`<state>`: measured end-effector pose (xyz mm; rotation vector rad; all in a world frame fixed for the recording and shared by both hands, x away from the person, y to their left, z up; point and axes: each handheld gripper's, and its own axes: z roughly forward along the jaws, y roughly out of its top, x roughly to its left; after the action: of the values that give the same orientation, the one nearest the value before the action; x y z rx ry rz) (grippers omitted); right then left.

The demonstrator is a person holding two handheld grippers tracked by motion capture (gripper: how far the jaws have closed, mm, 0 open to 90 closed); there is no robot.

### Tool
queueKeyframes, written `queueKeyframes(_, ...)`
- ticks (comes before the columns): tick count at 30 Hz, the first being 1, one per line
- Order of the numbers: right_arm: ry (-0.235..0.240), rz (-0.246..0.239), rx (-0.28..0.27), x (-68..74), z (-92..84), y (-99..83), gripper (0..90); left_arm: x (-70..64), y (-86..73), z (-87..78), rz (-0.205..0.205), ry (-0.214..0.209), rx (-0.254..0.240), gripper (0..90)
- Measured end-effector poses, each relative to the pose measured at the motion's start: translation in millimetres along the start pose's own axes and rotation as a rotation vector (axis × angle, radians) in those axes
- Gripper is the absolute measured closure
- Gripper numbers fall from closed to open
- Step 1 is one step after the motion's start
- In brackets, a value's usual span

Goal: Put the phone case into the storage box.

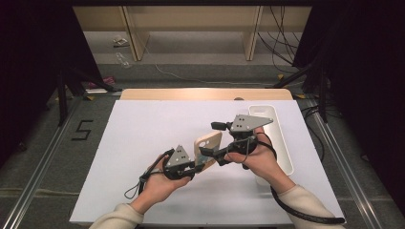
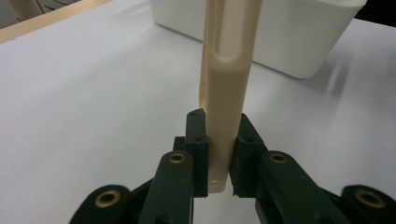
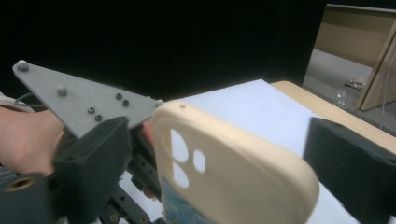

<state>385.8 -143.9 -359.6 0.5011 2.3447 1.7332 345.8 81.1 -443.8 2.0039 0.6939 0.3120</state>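
Case (image 1: 208, 144): cream phone case, held up off the white table (image 1: 143, 138), between the two grippers.
Left gripper (image 2: 218, 158): clamped on the case's lower edge.
Right gripper (image 1: 214, 153): jaws spread wide either side of the case, not pressing it.
Tray (image 1: 282, 138): white, right of the hands.

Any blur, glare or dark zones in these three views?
High view: even light on the white table, black surrounds at both sides, soft overall. Left gripper view: the case edge near the tool is fairly sharp, the white bin behind is soft with a blurred shadow. Right gripper view: the near jaws are out of focus, the case is mildly soft, the background mostly black. No glare.
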Motion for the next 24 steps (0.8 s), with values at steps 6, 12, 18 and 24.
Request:
queueKeyframes(6,-0.033,0.009,-0.002,-2.2,-0.5,-1.1,0.2,3.0,-0.1,-1.7,-0.019,0.030,-0.004,79.5)
queueKeyframes(12,-0.069,0.038,-0.020,-6.6,-0.4,-5.0,0.1,7.6,-0.8,-3.7,-0.036,0.063,-0.013,79.5)
queueKeyframes(18,-0.091,0.079,-0.046,-9.0,1.4,-10.6,0.1,11.3,-1.5,-6.0,-0.055,0.097,-0.021,79.5)
queueKeyframes(24,-0.112,0.092,-0.049,-9.2,4.5,-15.2,0.1,15.7,-1.9,-8.4,-0.094,0.142,-0.028,79.5)
